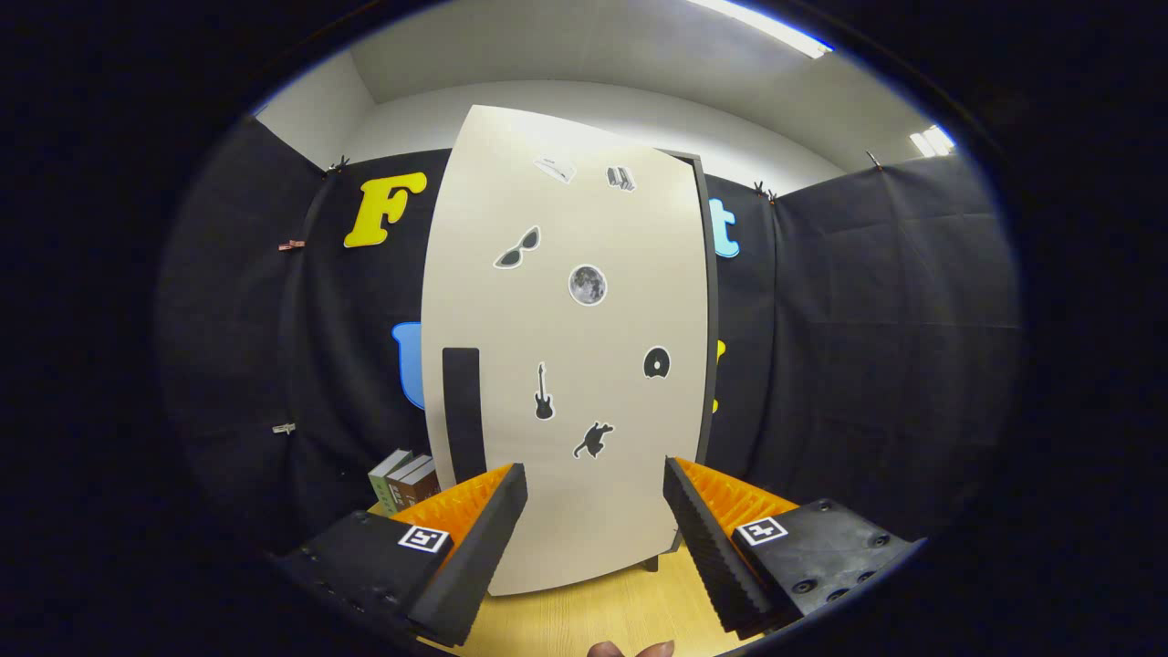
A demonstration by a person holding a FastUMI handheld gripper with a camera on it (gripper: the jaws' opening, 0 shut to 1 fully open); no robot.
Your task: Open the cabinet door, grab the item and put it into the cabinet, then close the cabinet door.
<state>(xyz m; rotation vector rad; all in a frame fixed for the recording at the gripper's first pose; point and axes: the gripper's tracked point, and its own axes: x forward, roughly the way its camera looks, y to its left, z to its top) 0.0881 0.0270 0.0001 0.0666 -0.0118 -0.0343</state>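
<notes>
Cabinet (566, 365): door shut, dark handle (462, 411) at its left edge, books (401, 479) on the tabletop (602, 611) beside it; tool (595, 511) spread open, holding nothing, facing the door; fits either before opening or after closing.

The gripper (595, 511) hangs with its fingers spread wide and nothing between them. Just ahead, the closed cabinet door (584, 365) stands upright and blocks the way forward. Its dark handle (463, 411) runs vertically ahead of the left finger, with free room around it. Books (406, 481) stand left of the cabinet, beyond the left finger. The wooden table (602, 611) under the fingers lies bare.
</notes>
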